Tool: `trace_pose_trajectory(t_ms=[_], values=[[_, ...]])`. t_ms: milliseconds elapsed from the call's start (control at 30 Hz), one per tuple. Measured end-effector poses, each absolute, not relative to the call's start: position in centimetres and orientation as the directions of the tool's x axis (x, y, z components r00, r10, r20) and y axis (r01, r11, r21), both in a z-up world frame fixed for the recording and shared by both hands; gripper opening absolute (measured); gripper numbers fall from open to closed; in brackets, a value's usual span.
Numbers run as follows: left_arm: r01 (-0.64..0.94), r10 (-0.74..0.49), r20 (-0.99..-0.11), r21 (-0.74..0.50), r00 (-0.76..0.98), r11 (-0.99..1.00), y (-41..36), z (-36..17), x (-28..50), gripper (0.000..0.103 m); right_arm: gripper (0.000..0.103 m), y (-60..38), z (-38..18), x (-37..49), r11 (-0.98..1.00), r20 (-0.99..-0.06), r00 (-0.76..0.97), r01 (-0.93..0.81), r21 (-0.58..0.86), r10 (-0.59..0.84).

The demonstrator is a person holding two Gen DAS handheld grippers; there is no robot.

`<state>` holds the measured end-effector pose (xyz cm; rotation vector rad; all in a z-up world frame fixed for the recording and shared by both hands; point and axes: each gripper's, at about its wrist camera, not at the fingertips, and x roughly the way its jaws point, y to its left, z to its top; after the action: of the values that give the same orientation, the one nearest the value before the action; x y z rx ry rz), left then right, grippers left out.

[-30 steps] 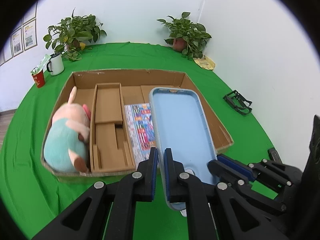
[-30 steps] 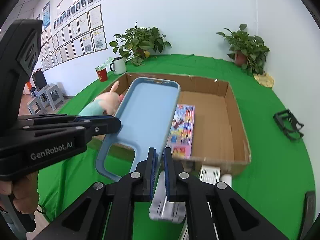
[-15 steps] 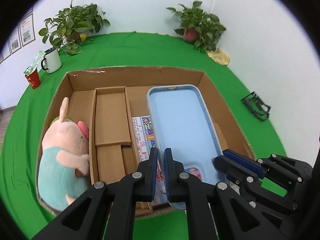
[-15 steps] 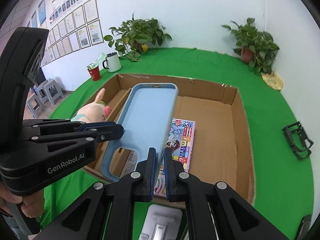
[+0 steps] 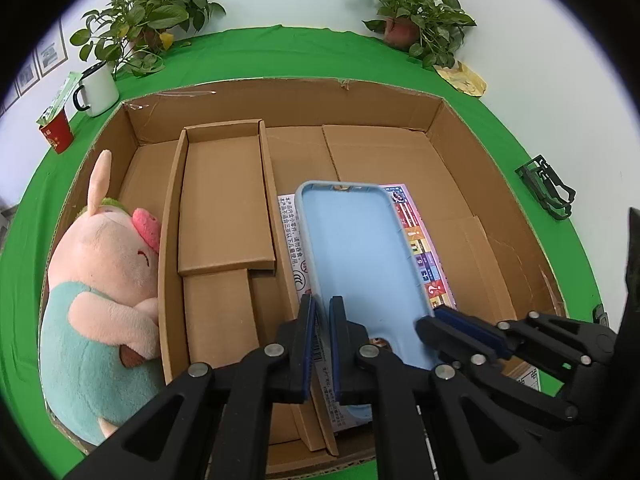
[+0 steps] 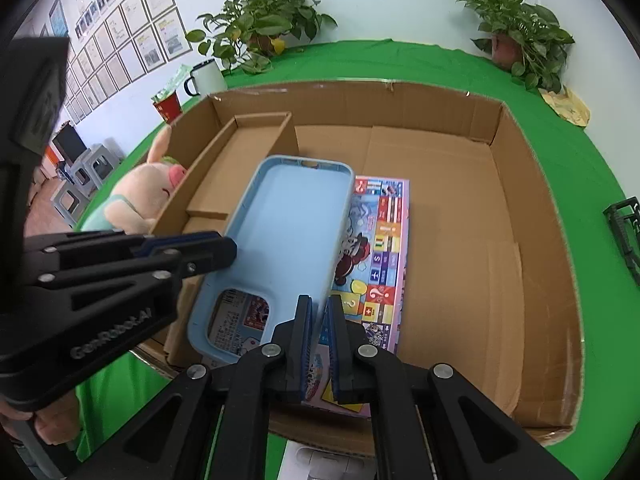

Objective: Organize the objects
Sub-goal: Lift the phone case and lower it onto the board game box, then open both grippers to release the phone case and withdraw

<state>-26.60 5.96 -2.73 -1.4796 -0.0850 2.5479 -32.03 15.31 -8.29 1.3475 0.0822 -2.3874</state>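
A light blue phone case (image 5: pixel 360 248) (image 6: pixel 288 236) is held flat between both grippers, above the open cardboard box (image 5: pixel 472 184) (image 6: pixel 528 216). My left gripper (image 5: pixel 322 316) is shut on the case's left edge. My right gripper (image 6: pixel 320 316) is shut on its right edge; it also shows in the left wrist view (image 5: pixel 436 320). Under the case lies a colourful flat game box (image 5: pixel 420 256) (image 6: pixel 380 256) on the box floor. A pink and teal plush pig (image 5: pixel 96 292) (image 6: pixel 136 196) lies in the box's left compartment.
A cardboard divider insert (image 5: pixel 224 208) sits between the pig and the game box. A white mug (image 5: pixel 98 88) and a red cup (image 5: pixel 56 132) stand far left on the green cloth. Two potted plants (image 5: pixel 412 20) stand at the back. A black clip (image 5: pixel 548 192) lies right.
Both grippers have carried the phone case forward from in front of the box to over its inside, and lower, above the game box.
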Motion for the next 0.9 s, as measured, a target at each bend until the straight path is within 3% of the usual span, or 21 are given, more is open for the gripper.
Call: trace_pose_trajectory(t_ms=[467, 667, 733, 767, 800, 867, 900], values=[[-0.122, 0.197, -0.848, -0.157, -0.492, -0.980, 4.2, -2.4, -24.9, 0.007, 0.005, 14.6, -8.7, -32.1, -0.910, -0.827, -0.452, 0.383, 0.158, -0.334], [-0.122, 0.155, -0.829, -0.106, -0.538, -0.987, 4.1, -1.9, -23.9, 0.008, 0.008, 14.6, -8.1, -32.0, -0.911, -0.817, -0.472, 0.386, 0.146, -0.331], [-0.128, 0.144, -0.800, -0.085, -0.583, -0.988, 4.2, -1.1, -23.1, 0.016, 0.029, 14.9, -7.5, -31.6, -0.923, -0.809, -0.501, 0.364, 0.126, -0.308], [-0.137, 0.145, -0.778, -0.077, -0.612, -0.988, 4.2, -0.6, -22.7, 0.030, 0.065, 15.2, -7.3, -31.4, -0.924, -0.804, -0.508, 0.361, 0.128, -0.310], [-0.148, 0.147, -0.743, -0.065, -0.653, -0.987, 4.3, 0.1, -21.8, 0.054, 0.100, 15.6, -6.9, -30.7, -0.924, -0.788, -0.524, 0.357, 0.139, -0.322], [-0.139, 0.132, -0.662, -0.042, -0.738, -0.989, 4.3, 1.4, -19.8, 0.088, 0.103, 16.3, -6.4, -29.5, -0.934, -0.776, -0.560, 0.342, 0.103, -0.291], [-0.121, 0.121, -0.600, -0.041, -0.791, -0.992, 4.1, 2.1, -18.4, 0.088, 0.103, 16.5, -6.2, -29.0, -0.939, -0.773, -0.573, 0.336, 0.079, -0.270]])
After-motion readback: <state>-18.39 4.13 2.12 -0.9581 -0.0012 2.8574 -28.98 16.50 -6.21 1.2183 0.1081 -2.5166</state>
